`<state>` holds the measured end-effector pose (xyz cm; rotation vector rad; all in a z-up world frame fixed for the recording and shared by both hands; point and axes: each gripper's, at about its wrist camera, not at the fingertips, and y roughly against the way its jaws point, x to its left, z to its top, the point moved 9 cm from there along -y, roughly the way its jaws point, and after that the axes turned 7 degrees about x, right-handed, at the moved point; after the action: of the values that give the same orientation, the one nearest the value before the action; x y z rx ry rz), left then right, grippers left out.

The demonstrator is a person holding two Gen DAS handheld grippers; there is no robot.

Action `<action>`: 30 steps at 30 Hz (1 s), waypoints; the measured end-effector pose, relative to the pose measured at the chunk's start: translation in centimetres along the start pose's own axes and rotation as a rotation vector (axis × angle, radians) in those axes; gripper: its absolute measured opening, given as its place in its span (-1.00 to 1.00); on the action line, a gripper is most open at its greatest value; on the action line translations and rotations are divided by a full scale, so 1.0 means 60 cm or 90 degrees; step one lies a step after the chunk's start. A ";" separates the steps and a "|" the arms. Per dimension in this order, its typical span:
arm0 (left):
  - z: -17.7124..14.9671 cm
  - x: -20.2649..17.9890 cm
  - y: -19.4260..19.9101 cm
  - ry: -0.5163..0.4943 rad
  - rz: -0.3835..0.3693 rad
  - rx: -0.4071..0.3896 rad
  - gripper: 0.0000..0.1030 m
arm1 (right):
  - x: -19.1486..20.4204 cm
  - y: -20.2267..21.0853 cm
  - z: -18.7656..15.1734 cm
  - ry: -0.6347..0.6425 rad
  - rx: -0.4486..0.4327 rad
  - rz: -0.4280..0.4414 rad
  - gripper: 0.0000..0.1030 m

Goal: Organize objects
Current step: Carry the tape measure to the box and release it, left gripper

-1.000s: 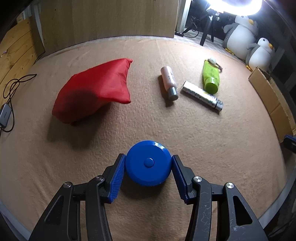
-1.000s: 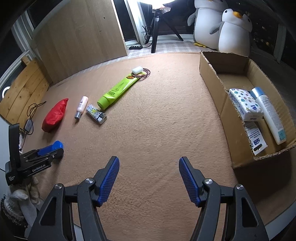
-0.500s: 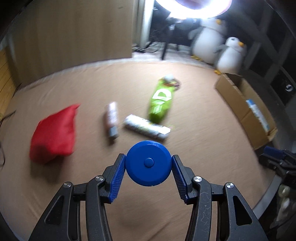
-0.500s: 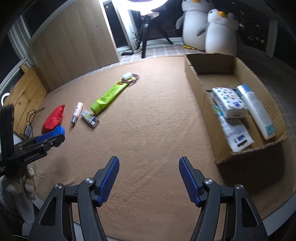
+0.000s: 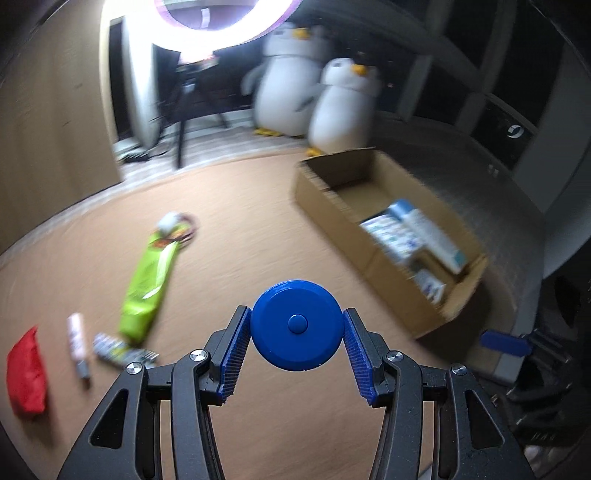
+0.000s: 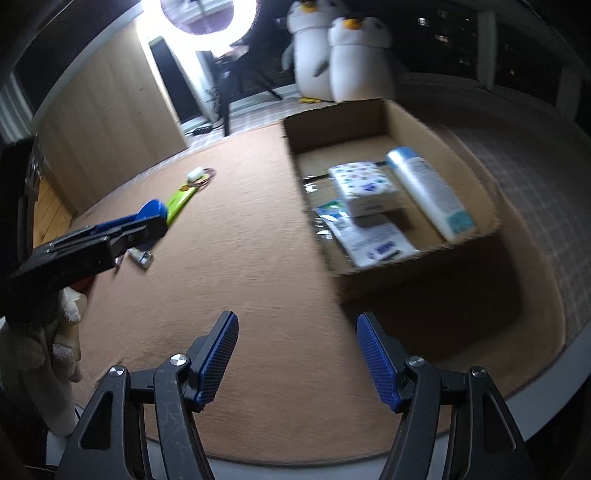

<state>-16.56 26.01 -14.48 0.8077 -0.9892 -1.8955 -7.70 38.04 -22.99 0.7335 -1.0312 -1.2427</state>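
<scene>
A ring light (image 5: 221, 33) at the far edge of the room is the main source, blown out to white glare in both views, while the room's right and near sides sink into dark. Both pictures are smeared with motion blur: the penguins (image 5: 314, 99), the box (image 5: 388, 236) and the items on the carpet (image 5: 221, 229) are soft, most of all in the left wrist view, while each camera's own fingers (image 6: 218, 354) stay sharp. Fisheye distortion bends the carpet edge and walls and leaves black corners, and the box casts a heavy shadow (image 6: 436, 310) toward the near side.
</scene>
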 end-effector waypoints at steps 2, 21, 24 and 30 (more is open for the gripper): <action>0.016 -0.036 -0.006 -0.020 -0.011 -0.001 0.05 | -0.014 0.004 -0.002 -0.010 -0.002 -0.003 0.23; 0.084 -0.229 -0.093 -0.110 -0.047 0.023 0.05 | -0.086 0.021 -0.026 -0.054 -0.005 -0.015 0.23; 0.088 -0.239 -0.097 -0.119 -0.052 0.029 0.05 | -0.085 0.023 -0.025 -0.052 -0.006 -0.016 0.23; 0.098 -0.227 -0.076 -0.112 -0.027 0.000 0.26 | -0.080 0.029 -0.027 -0.047 -0.008 -0.014 0.23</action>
<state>-16.93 41.50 -13.37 0.6751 -1.0856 -2.0309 -5.55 42.95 -23.15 0.6954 -1.0764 -1.3020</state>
